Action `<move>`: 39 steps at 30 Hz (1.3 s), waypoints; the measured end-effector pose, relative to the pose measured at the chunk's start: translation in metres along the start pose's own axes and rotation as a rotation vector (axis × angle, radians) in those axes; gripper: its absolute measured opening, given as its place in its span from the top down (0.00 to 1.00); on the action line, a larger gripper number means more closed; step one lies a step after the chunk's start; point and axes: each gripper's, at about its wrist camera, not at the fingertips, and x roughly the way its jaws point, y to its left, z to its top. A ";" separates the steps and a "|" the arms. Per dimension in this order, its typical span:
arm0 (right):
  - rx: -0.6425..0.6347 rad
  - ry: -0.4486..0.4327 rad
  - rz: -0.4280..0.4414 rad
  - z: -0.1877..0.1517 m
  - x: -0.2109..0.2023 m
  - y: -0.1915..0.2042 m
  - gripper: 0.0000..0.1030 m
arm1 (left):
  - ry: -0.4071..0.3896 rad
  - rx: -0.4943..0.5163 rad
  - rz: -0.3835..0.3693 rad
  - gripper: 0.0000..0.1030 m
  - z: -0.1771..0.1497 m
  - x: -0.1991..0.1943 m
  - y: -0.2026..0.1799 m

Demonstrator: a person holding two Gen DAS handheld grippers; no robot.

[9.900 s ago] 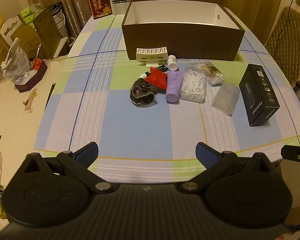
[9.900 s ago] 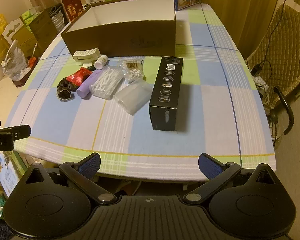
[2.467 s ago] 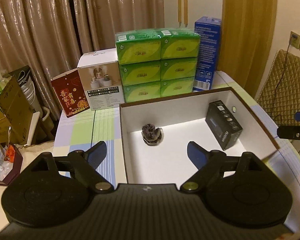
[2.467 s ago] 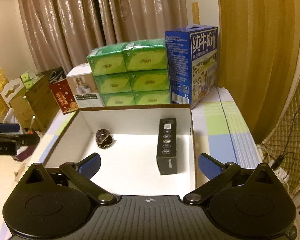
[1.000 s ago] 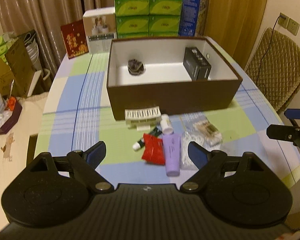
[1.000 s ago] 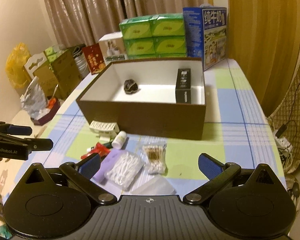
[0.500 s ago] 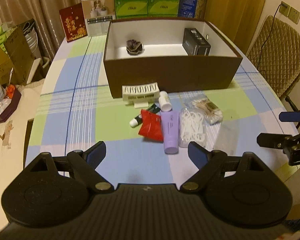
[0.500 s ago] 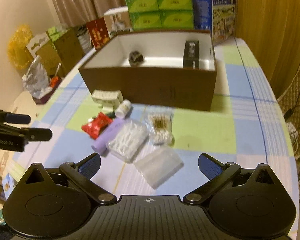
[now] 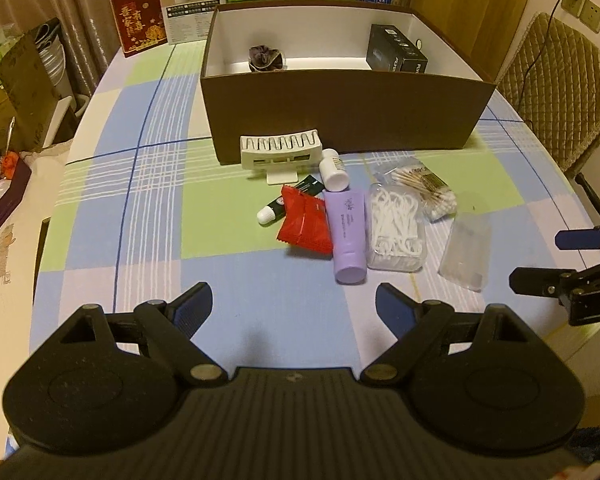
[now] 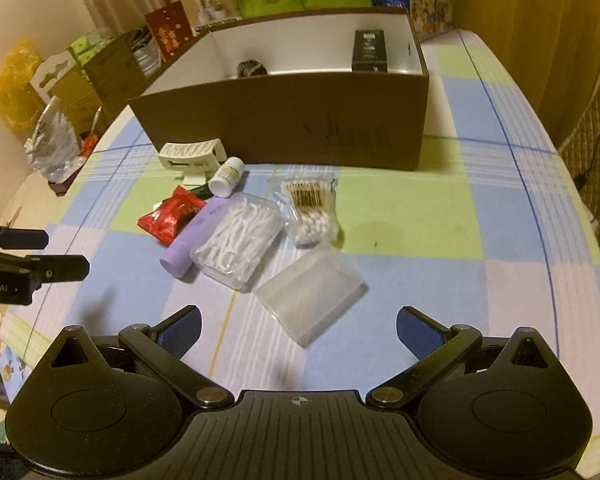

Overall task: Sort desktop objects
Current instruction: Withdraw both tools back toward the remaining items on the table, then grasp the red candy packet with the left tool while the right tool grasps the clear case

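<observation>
Left wrist view: our left gripper (image 9: 294, 308) hangs wide, jaws empty, above the checked cloth near the purple tube (image 9: 346, 236); the red packet (image 9: 304, 222) touches that tube's left side, the floss-pick box (image 9: 396, 232) lies just right of it, and the brown box (image 9: 340, 116) behind it holds a black carton (image 9: 396, 54) and a dark scrunchie (image 9: 265, 57). Right wrist view: our right gripper (image 10: 298, 328) is also wide and empty, the frosted case (image 10: 312, 292) just ahead between its fingers, the cotton swab bag (image 10: 312, 210) right of the purple tube (image 10: 194, 240).

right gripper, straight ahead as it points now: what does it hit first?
Most likely the clear plastic case, lying just ahead between the right gripper's open, empty jaws. Depth is uncertain; it could meet the tablecloth first.
</observation>
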 end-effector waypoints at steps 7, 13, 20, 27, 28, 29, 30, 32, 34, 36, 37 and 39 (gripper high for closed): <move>0.069 0.002 -0.059 0.006 0.021 0.003 0.02 | 0.004 0.012 -0.010 0.17 0.006 0.016 0.004; 0.170 0.022 -0.120 0.015 0.040 -0.005 0.19 | -0.009 0.043 -0.011 0.20 0.020 0.035 0.010; 0.239 0.031 -0.124 0.019 0.058 -0.009 0.29 | 0.000 0.080 -0.022 0.25 0.033 0.061 0.012; 0.198 0.060 -0.145 0.015 0.074 -0.010 0.47 | 0.015 0.132 -0.051 0.36 0.041 0.083 0.006; 0.175 0.055 -0.159 0.014 0.074 -0.010 0.51 | 0.017 0.139 -0.055 0.39 0.041 0.086 0.005; 0.159 0.053 -0.164 0.014 0.074 -0.011 0.53 | 0.017 0.146 -0.061 0.40 0.042 0.089 0.004; 0.154 0.050 -0.162 0.013 0.074 -0.014 0.53 | 0.017 0.152 -0.066 0.42 0.042 0.091 0.003; 0.155 0.045 -0.167 0.011 0.072 -0.020 0.54 | 0.021 0.167 -0.073 0.49 0.043 0.097 0.001; 0.155 0.042 -0.164 0.010 0.070 -0.027 0.54 | 0.027 0.178 -0.077 0.59 0.043 0.103 -0.001; 0.153 0.041 -0.161 0.009 0.069 -0.032 0.54 | 0.031 0.193 -0.079 0.61 0.044 0.108 -0.004; 0.151 0.041 -0.154 0.009 0.068 -0.034 0.54 | 0.031 0.201 -0.081 0.63 0.045 0.110 -0.005; 0.152 0.039 -0.146 0.009 0.066 -0.039 0.54 | 0.036 0.213 -0.083 0.65 0.046 0.114 -0.008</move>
